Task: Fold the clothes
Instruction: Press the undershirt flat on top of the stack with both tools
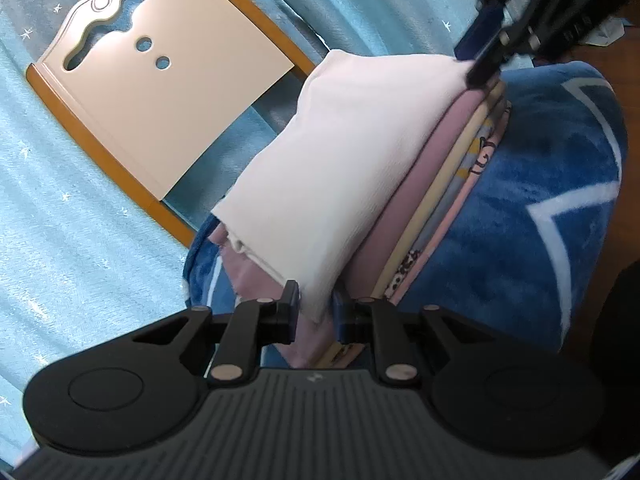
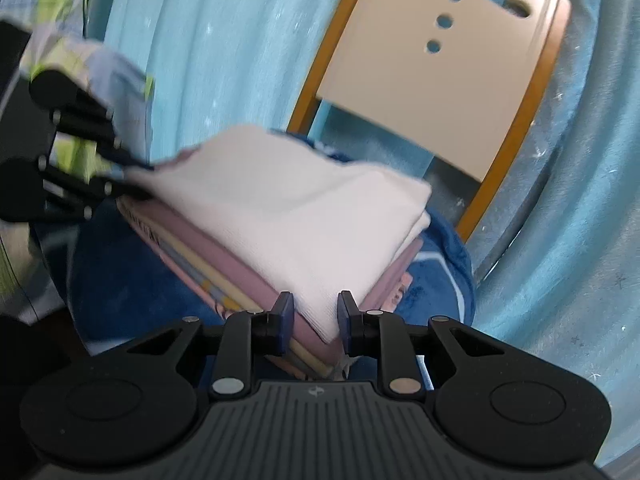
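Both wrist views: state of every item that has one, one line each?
left gripper: jaws a little apart, a corner of the white cloth between them; grip unclear.
right gripper: same, at another corner.
white cloth: folded, top of the stack.
stack of folded clothes: flat, on the blue blanket.
blue blanket: spread over the seat.
chair: upright, against the curtain.

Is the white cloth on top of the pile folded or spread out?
Folded. The white cloth lies as a compact rectangle atop the stacked clothes, with doubled layers showing at its edge. Both grippers, left and right, flank its corners.
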The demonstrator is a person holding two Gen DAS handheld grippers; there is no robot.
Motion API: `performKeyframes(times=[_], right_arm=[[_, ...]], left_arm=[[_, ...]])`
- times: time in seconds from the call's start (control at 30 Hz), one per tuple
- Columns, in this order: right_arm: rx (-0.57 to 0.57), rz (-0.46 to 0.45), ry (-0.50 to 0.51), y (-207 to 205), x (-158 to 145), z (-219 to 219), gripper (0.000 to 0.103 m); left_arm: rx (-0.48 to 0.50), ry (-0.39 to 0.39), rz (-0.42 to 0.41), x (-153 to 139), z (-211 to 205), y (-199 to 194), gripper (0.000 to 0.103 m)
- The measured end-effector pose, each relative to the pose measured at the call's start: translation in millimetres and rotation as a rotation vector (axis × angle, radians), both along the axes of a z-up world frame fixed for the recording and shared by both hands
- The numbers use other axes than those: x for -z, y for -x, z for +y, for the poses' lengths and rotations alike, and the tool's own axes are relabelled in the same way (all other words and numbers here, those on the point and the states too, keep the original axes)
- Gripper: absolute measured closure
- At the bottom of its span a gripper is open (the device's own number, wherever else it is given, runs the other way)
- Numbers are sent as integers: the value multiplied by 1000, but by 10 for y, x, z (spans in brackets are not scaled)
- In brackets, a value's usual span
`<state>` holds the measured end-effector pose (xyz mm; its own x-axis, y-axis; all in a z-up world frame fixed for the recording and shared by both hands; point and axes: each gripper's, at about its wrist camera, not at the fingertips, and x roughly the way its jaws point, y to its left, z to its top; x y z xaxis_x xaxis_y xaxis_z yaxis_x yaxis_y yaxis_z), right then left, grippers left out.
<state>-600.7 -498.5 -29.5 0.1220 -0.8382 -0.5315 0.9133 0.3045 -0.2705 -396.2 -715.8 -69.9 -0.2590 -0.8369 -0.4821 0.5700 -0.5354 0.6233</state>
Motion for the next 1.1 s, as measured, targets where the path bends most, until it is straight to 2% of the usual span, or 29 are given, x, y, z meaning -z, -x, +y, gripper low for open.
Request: performKeyframes(times=[0.1,0.2,0.37,0.47,0.53,0.73,0.93,1.0,1.1], right_arm=[[7,-78,20,34,-106,-12,80],[8,-142,19,27,-155,-87,80],[7,-156,-30,-63,-12,-259,80],[20,-161,-50,-62,90,-309,80],[22,-166,-44,-59,55,-288,80],[12,-161,-17,-22,-62,-253,79],[15,-189,1,-26,-156,-527,78],[8,-178,-13,-75,-140,-641,76],[-8,-106,-95,-134,4,-857,76]], left_arm=[[-2,-1,23,-45,77,-77,87],[-28,-6,106,-163,123,-128,87],[-60,-40,211,-326,0,-43,87],[-59,-78,175,-210,-141,65,87],[-65,-90,136,-90,-234,114,88],[-94,-72,208,-197,-277,-20,88],[-66,-74,281,-392,-544,58,86],[-59,-102,291,-381,-691,111,86],[-46,-137,233,-281,-887,204,86]])
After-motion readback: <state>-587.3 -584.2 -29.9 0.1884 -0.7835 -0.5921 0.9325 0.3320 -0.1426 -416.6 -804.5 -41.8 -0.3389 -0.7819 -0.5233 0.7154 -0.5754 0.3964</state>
